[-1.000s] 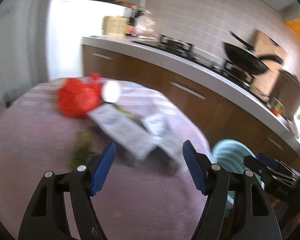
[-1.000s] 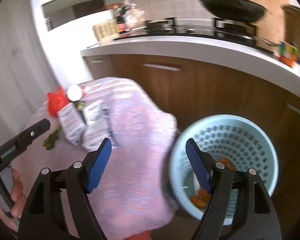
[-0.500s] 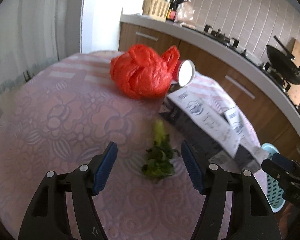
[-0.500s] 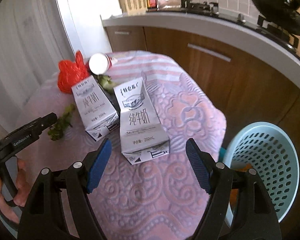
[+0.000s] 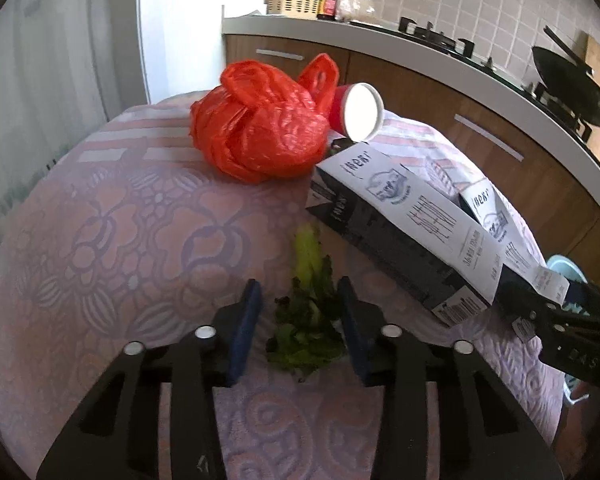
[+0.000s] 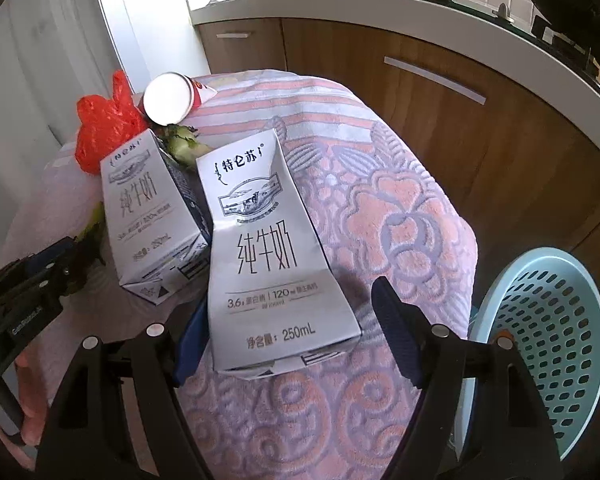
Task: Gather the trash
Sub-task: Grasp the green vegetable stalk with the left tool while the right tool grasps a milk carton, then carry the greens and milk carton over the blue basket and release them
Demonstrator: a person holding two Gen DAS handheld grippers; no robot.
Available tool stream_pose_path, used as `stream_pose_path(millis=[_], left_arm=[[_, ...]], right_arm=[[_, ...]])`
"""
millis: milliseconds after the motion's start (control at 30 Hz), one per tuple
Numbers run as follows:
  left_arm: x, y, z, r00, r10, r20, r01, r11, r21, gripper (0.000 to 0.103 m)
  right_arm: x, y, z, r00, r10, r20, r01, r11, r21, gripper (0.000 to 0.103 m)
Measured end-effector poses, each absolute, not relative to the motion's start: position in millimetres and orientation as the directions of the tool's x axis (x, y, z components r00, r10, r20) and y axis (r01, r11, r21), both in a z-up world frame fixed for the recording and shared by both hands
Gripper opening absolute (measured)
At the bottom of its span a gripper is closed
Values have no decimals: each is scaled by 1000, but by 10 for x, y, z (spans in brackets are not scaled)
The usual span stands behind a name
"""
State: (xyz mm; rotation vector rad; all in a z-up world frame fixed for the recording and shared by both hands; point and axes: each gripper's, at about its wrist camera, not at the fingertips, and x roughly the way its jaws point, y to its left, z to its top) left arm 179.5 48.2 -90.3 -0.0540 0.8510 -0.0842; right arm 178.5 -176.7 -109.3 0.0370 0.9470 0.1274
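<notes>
1. My left gripper has its jaws around the leafy scrap lying on the bench. They have just been closing and now stand narrow, the leaves between them, but I still see a gap on the left side, so I do not count it as gripped.
2. My right gripper stands wide, one jaw on each side of the near end of the nearer milk carton, not pressing on it.
3. The scrap looks limp and light; I judge it will crush and may shed bits, so I would take it at the bunched leaves rather than the pale stalk.
4. The carton looks like an empty, creased box: light, likely to dent, and smooth. Across its flat sides near the bottom seems the surest hold.
5. A second carton lies just beside the first, so the gap there is tight.
6. The red bag and paper cup sit further back, clear of both jaws.
7. The bench edge falls away on the right, with the blue basket below it and open room between.
</notes>
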Motion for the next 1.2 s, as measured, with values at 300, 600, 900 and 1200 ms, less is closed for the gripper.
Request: stream_pose_path(millis=[300,600,900,1200], left_arm=[[1740,488,-882,665,-135,-735,83,991,-108,18],[1408,513,-642,712,-240,-660,153,970,-188,18],[1131,163,-323,734,-340,-588,268,940,-209,18],[956,-435,-182,693,-457,-558,407,887,-220,18]], right_arm=[[1732,-1725,-1067,590,122,-798,-109,991,72,56],[1496,-1952,-893,632,127,-765,-64,992,112,55],[1180,-2316,-627,684,95,-723,-3,992,127,55],[778,-2874,-359,743,15,-669,103,985,137,55]])
